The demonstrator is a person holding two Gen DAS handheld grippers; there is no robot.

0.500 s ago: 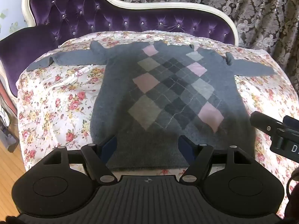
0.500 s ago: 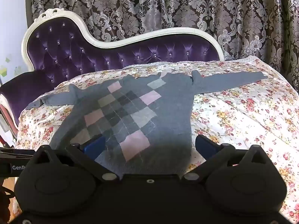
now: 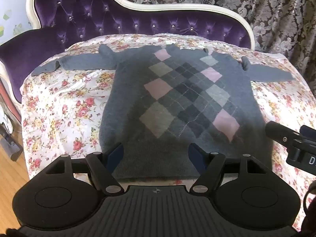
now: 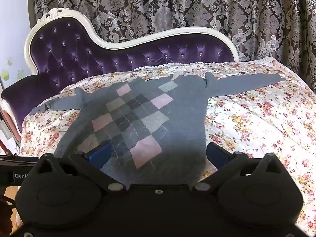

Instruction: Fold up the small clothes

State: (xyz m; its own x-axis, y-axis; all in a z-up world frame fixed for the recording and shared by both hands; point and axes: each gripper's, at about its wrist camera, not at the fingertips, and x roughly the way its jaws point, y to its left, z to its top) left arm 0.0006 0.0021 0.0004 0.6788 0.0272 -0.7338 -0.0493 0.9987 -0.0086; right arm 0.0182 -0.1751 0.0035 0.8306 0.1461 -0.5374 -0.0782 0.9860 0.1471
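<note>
A small grey sweater [image 3: 183,98] with a pink and grey argyle front lies flat on a floral cover, both sleeves spread sideways. It also shows in the right wrist view [image 4: 150,122]. My left gripper [image 3: 156,156] is open and empty, hovering over the sweater's bottom hem. My right gripper [image 4: 156,154] is open and empty, over the hem's right part, its fingers wide apart. The right gripper's body [image 3: 292,144] shows at the right edge of the left wrist view.
The floral cover [image 3: 65,108] drapes a purple tufted sofa [image 3: 98,17] with a cream frame. Patterned curtains [image 4: 177,6] hang behind. A wooden floor [image 3: 7,177] lies at the left below the cover's edge.
Both grippers stay open and almost still. The views have shifted only slightly.
</note>
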